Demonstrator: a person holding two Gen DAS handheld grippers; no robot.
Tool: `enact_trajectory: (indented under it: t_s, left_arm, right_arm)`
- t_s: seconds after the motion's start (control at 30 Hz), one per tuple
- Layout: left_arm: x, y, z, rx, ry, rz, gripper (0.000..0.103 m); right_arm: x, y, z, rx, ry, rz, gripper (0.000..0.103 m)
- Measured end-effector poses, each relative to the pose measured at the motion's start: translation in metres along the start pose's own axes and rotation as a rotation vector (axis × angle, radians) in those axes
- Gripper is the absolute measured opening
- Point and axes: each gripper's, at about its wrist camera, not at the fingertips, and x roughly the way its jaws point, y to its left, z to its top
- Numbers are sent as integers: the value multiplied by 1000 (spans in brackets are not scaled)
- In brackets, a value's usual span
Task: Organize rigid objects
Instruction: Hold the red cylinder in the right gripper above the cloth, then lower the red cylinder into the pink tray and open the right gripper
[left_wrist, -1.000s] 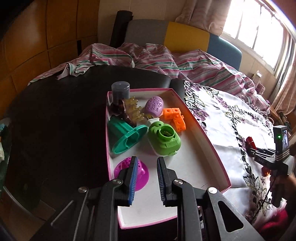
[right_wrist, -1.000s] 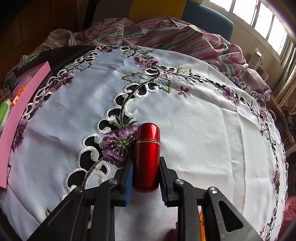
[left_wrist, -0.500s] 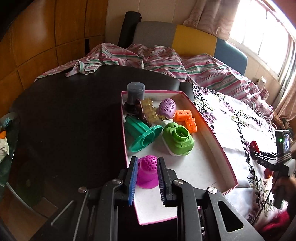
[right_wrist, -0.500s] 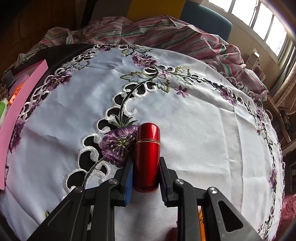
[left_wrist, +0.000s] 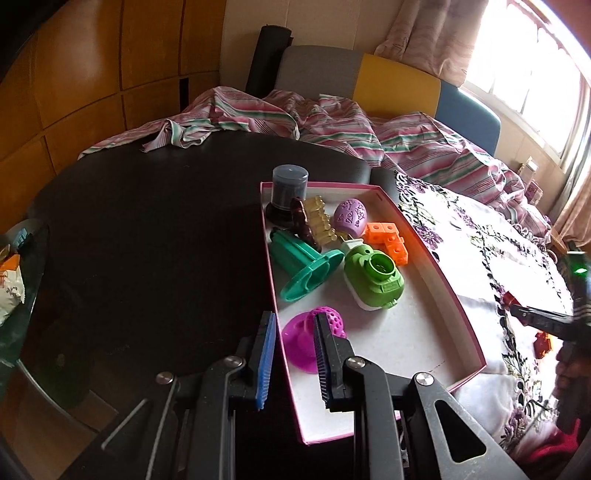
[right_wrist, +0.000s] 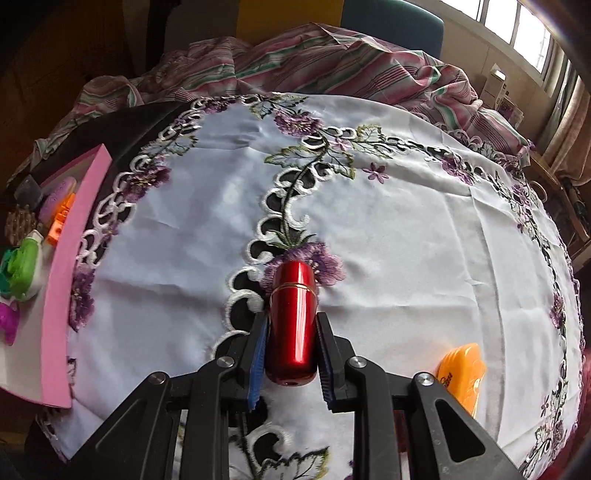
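Note:
A shiny red tube (right_wrist: 293, 314) sits between the blue pads of my right gripper (right_wrist: 291, 323), which is shut on it and holds it just above the white embroidered cloth (right_wrist: 406, 229). An orange ridged piece (right_wrist: 461, 373) lies on the cloth to its right. My left gripper (left_wrist: 293, 354) hovers over the near left rim of the pink-walled tray (left_wrist: 458, 314), jaws drawn close with nothing between them. Just beyond its right finger, a magenta dome piece (left_wrist: 295, 339) lies in the tray. The right gripper (left_wrist: 532, 317) also shows at the right edge of the left wrist view.
The tray also holds a teal funnel (left_wrist: 306, 269), a green toy camera (left_wrist: 373, 282), orange blocks (left_wrist: 388, 240), a purple egg (left_wrist: 351, 218) and a grey canister (left_wrist: 290, 188). A dark tabletop (left_wrist: 147, 240) spreads left. Striped fabric (left_wrist: 332, 122) is heaped behind.
My right gripper has risen off the cloth with the red tube, and the orange piece has come into view. My left gripper has drifted left over the tray's rim; the magenta piece stays put.

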Motion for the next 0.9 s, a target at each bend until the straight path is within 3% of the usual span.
enact_trajectory:
  t_s: [0.27,0.53,0.67,0.9]
  left_arm:
    - [1,6,-2,-15,8,2,20]
    - [0,8,-3,-13,5,2,20]
    - [1,11,-2,-18,10,5,20]
    - [4,14,-4,-21,20,5,20]
  right_arm:
    - [-47,63,11,-90,-112,142,24]
    - [-56,143,18,-206,-113,297,24]
    - [-38,174,18,-234,-76,322,24]
    - [7,194,18,-273,12,252,24]
